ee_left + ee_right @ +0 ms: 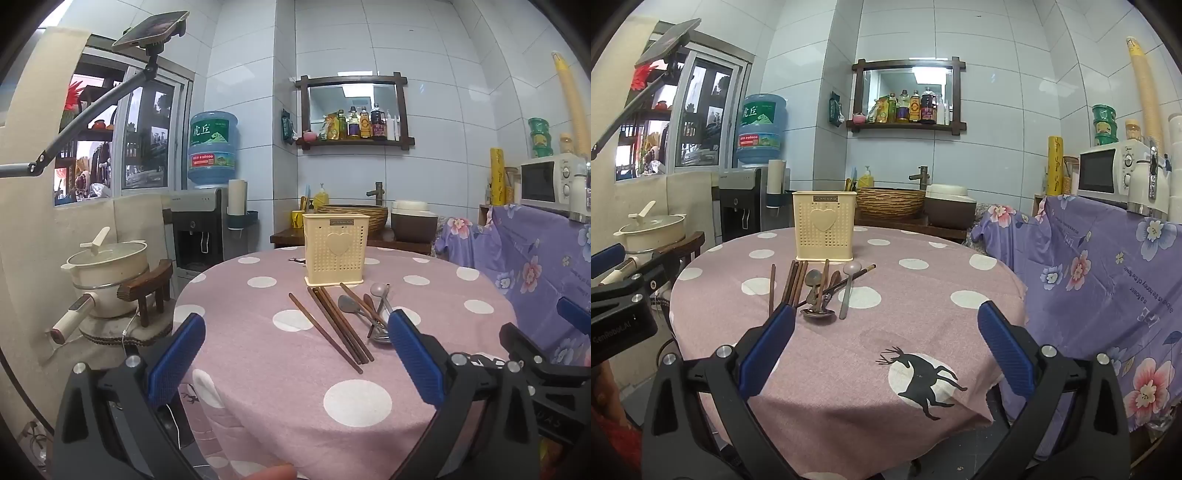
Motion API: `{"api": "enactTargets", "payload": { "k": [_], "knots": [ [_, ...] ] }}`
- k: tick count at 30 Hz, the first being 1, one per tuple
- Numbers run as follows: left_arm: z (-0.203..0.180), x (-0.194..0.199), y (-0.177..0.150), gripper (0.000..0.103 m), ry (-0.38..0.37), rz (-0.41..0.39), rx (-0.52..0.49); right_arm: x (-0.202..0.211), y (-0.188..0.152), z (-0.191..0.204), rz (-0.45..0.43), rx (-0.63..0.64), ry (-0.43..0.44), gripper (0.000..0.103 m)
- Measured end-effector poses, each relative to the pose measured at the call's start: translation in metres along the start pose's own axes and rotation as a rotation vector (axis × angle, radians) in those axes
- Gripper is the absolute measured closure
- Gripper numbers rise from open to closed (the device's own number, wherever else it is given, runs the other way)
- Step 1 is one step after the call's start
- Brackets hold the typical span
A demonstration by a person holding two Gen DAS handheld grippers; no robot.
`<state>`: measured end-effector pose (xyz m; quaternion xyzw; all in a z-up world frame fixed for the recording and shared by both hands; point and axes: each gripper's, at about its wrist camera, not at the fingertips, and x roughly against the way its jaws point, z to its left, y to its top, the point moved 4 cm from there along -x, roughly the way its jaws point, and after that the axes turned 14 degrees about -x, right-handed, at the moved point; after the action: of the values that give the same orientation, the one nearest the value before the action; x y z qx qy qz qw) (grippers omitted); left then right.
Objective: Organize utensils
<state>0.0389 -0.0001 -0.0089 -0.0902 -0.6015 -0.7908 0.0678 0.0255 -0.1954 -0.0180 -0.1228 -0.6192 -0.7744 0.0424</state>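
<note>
Both grippers, your left gripper [295,345] and right gripper [886,332], hover spread wide and empty at the near edge of the table [461,295]. You appear to be at the start: nothing looks sorted yet. Chopsticks [332,325] and spoons [369,310] lie ahead, just near of the cream holder [336,249]. Next, reach forward, pinch one chopstick and stand it in the holder.

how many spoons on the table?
4 visible, all piled right of the chopsticks before the holder: grey-bowled, pale-bowled, wooden, and metal nearest. Overlaps may hide more.
</note>
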Motion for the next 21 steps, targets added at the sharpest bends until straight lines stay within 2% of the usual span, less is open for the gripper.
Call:
{"api": "enactTargets", "payload": {
  "k": [21],
  "knots": [
    [0.005,-0.004,-0.003,0.005,-0.008,0.011,0.001,0.002,-0.002,0.0,0.002,0.006,0.0,0.005]
  ]
}}
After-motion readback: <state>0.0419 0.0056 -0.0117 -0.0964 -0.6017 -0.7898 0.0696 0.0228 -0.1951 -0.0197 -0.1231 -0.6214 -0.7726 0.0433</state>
